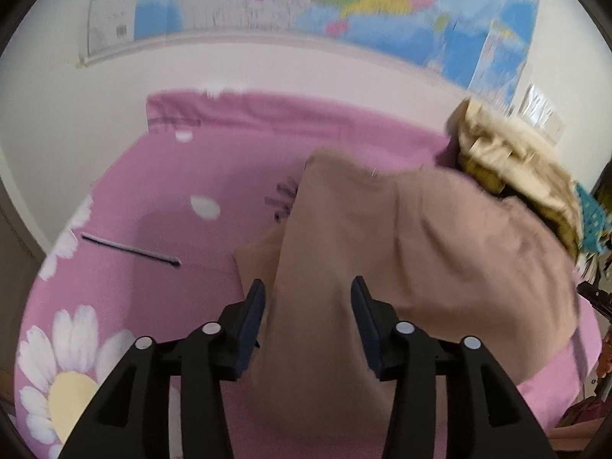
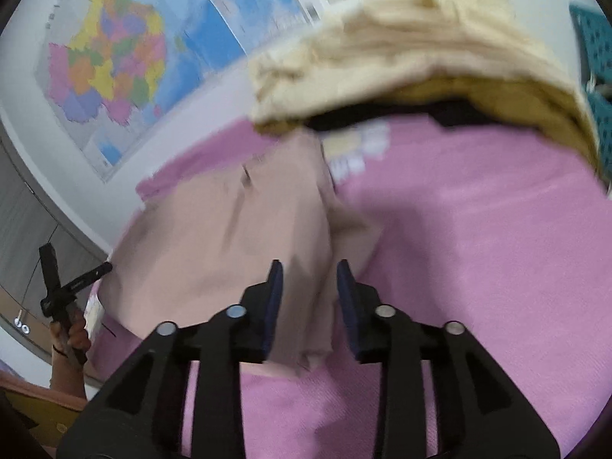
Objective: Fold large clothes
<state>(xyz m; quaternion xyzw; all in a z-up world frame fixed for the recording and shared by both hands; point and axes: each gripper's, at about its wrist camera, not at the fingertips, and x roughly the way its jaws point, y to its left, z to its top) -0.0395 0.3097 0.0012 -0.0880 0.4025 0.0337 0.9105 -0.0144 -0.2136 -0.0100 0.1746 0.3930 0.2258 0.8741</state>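
Note:
A large beige-pink garment [image 1: 401, 252] lies on a pink flowered bedsheet [image 1: 153, 199]. My left gripper [image 1: 308, 292] is open, its two fingers either side of a fold of the garment that runs between them. In the right wrist view the same garment [image 2: 237, 237] stretches left and away. My right gripper [image 2: 310, 273] is open with a hanging edge of the garment between its fingers. The left gripper [image 2: 63, 290] shows at the far left of that view, held in a hand.
A pile of cream and mustard clothes [image 1: 512, 168] sits at the bed's far right, also in the right wrist view [image 2: 413, 61]. A thin black stick [image 1: 130, 250] lies on the sheet at left. A map [image 2: 114, 57] hangs on the wall behind. A teal perforated object [image 2: 593, 46] is at right.

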